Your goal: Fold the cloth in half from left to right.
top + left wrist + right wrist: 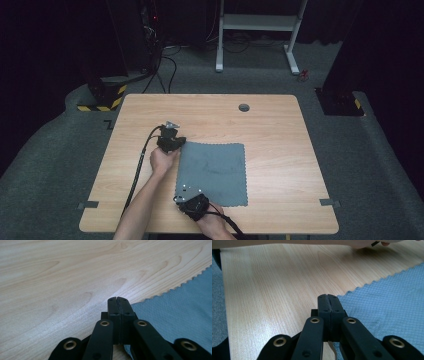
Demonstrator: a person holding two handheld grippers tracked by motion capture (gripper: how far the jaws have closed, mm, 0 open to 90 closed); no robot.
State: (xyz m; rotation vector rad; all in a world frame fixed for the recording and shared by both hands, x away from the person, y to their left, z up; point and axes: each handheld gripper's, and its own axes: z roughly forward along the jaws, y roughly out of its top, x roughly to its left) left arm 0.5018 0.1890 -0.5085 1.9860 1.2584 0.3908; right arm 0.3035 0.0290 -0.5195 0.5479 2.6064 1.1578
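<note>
Now both claws pinch the grey cloth (212,172) edges

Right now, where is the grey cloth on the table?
In the high view the grey cloth lies flat near the middle of the wooden table, toward the person's edge, with the left gripper at its far-left corner and the right gripper at its near-left corner.

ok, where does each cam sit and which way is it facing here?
High view: above the near edge, facing forward and down on the table; both forearms, left tool, right tool.
Left gripper view: on the left tool, low along shut jaws at the cloth edge.
Right gripper view: on the right tool, same low angle; a forearm at the top.
All share cloth and tabletop.
</note>
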